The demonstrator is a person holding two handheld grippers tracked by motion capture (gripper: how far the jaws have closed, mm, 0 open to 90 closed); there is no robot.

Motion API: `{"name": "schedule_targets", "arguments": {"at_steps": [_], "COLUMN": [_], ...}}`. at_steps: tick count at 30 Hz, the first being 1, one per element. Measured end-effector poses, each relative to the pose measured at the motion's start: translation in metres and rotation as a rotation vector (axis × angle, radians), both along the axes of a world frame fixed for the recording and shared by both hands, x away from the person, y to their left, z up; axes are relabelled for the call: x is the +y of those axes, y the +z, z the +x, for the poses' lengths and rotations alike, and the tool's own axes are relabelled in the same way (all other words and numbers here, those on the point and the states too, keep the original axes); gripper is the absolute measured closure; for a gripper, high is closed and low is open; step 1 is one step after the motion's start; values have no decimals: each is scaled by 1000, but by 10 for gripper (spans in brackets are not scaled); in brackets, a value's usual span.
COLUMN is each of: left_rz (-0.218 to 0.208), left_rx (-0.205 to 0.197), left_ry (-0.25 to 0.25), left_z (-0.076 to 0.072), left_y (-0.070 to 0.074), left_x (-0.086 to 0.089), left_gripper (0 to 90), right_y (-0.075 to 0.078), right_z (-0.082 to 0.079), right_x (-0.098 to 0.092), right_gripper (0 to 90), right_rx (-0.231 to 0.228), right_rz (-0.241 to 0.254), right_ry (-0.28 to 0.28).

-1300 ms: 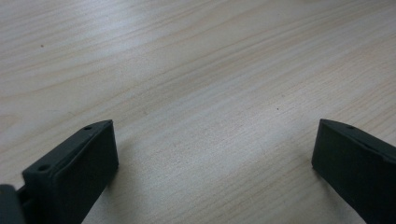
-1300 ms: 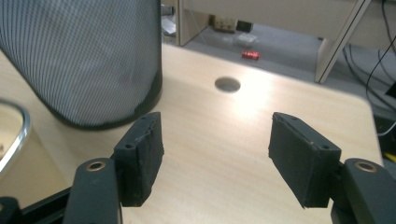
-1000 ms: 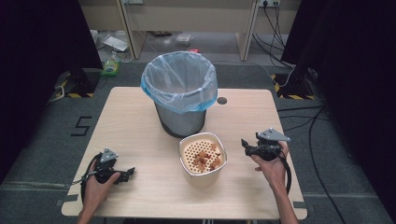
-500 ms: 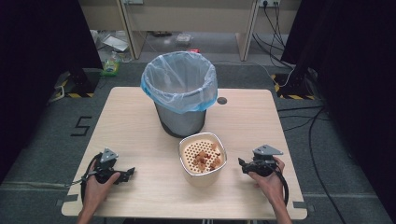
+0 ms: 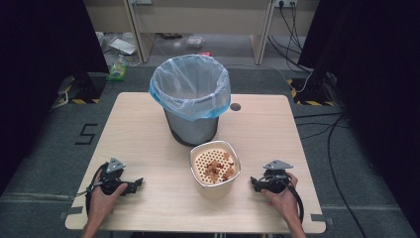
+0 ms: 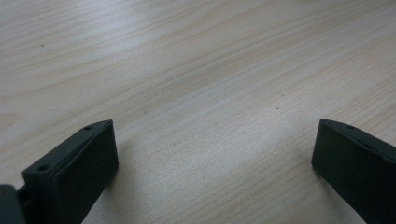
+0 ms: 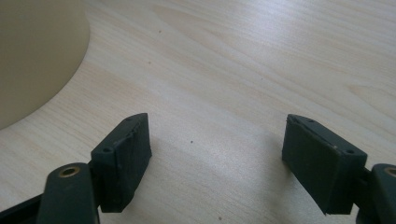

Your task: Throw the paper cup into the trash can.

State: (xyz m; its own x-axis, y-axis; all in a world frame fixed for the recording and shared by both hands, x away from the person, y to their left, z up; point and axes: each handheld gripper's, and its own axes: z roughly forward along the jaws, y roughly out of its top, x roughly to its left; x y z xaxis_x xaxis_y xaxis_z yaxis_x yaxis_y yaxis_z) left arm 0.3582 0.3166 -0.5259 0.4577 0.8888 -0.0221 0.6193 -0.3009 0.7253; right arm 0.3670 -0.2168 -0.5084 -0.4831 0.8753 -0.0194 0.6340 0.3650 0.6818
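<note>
Number "5" marked on floor (image 5: 87,134). Grey bin with blue plastic liner (image 5: 190,99); cream perforated bowl (image 5: 214,167) holding orange-brown scraps (image 5: 218,168). Left hand-held gripper (image 6: 212,154), right hand-held gripper (image 7: 217,149) both spread wide on pale wooden bench (image 5: 277,129).

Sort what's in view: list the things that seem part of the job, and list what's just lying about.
Likely part of the job, as I judge it:
- beige strainer bowl holding brown scraps
- bin lined with a blue bag
- left gripper and right gripper, both open on the table

Lying about:
- green bottle on the floor
- papers on the floor
</note>
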Motion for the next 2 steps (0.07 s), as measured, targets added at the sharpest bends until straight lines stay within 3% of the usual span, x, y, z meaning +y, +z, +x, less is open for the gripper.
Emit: {"name": "schedule_targets", "arguments": {"at_steps": [2], "left_rz": [0], "left_rx": [0], "left_ry": [0], "left_z": [0], "left_y": [0], "left_x": [0], "left_gripper": [0], "right_y": [-2], "right_z": [-1], "right_x": [-1], "right_gripper": [239], "right_rx": [-4], "right_rz": [25], "right_ry": [-9]}}
